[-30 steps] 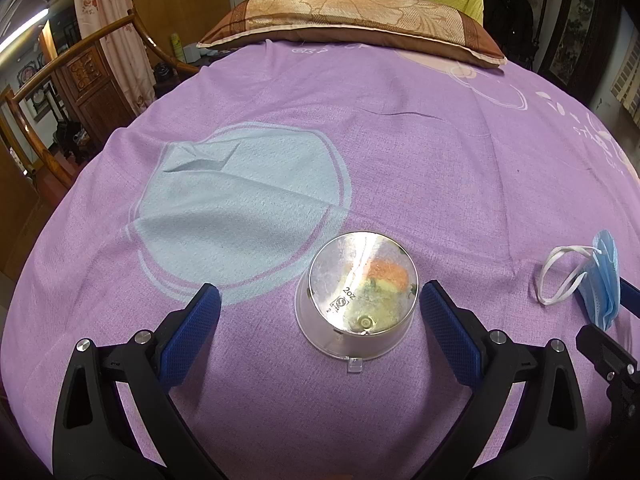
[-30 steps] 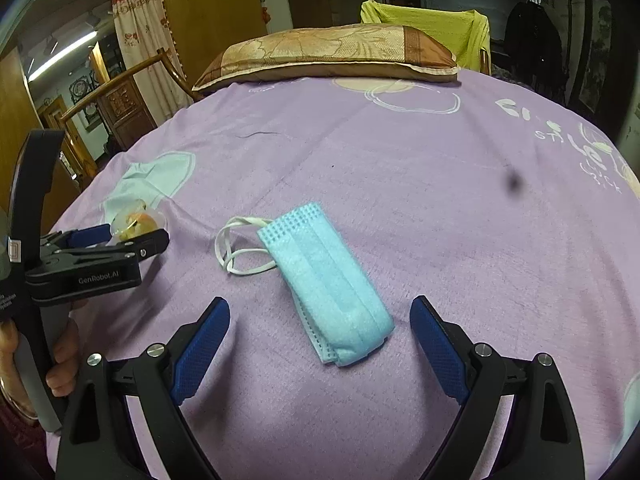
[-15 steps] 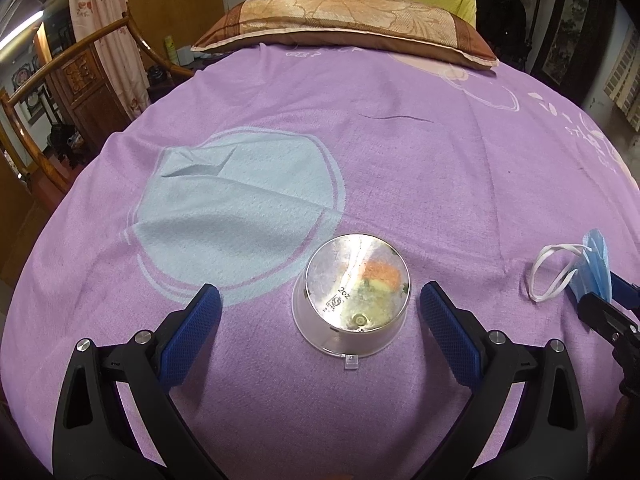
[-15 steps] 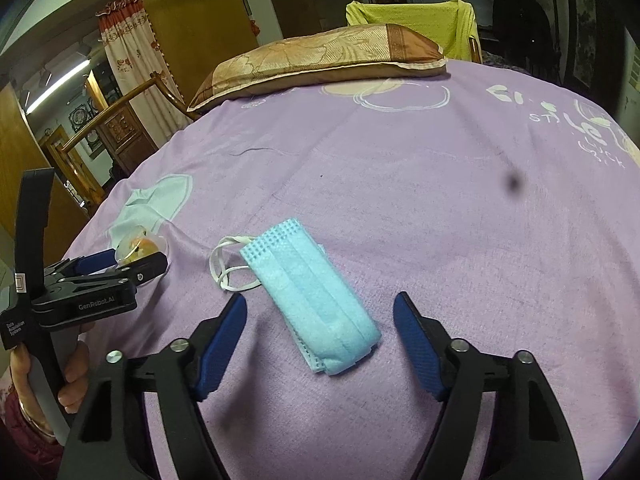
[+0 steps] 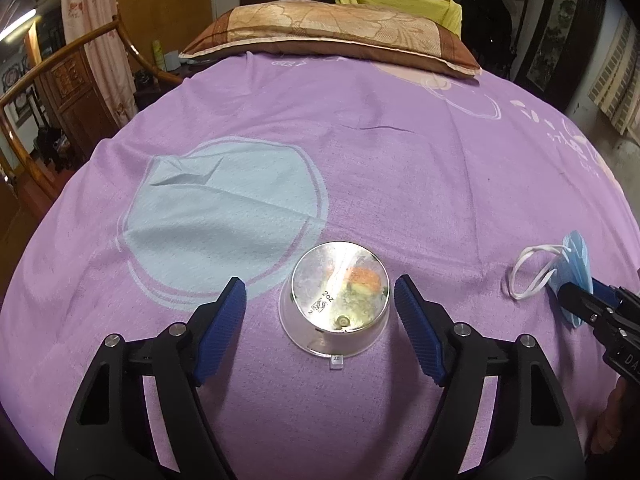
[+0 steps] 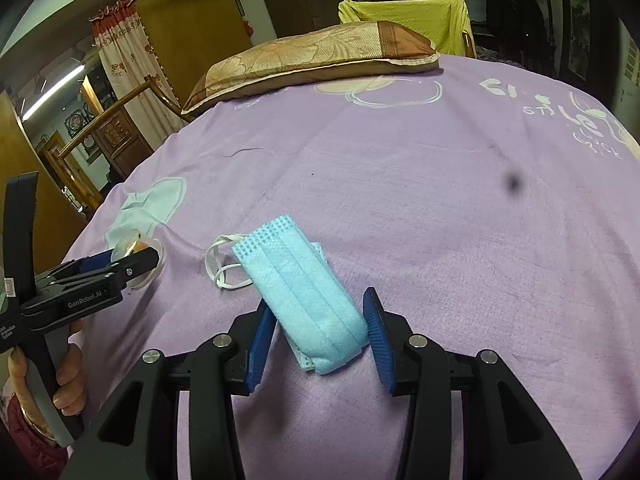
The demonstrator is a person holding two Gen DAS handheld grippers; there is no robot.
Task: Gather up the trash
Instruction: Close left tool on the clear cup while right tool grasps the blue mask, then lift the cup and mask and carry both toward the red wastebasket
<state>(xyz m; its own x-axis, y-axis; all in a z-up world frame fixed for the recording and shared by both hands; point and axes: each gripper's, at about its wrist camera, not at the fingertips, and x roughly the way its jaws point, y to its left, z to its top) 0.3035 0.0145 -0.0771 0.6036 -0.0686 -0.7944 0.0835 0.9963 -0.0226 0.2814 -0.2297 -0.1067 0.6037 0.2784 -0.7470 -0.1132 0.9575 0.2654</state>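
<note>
A small clear plastic cup (image 5: 339, 300) lies upside down on the purple bedsheet (image 5: 400, 184), with orange and green food residue inside. My left gripper (image 5: 320, 304) is open, its blue pads on either side of the cup and apart from it. A folded light-blue face mask (image 6: 308, 300) with white ear loops lies further right; it also shows in the left wrist view (image 5: 572, 272). My right gripper (image 6: 320, 320) is open around the mask's near end, pads close to it on both sides. The left gripper and cup show in the right wrist view (image 6: 132, 256).
A brown and gold pillow (image 5: 332, 36) lies at the head of the bed, with a yellow-green cloth (image 5: 400, 0) behind it. A wooden chair (image 5: 48, 92) and a curtain stand off the bed's left side. The sheet has a pale blue round print (image 5: 224, 208).
Both grippers' jaws have narrowed: the left around the cup, the right much more around the mask. The right gripper has moved forward over the mask's near end.
</note>
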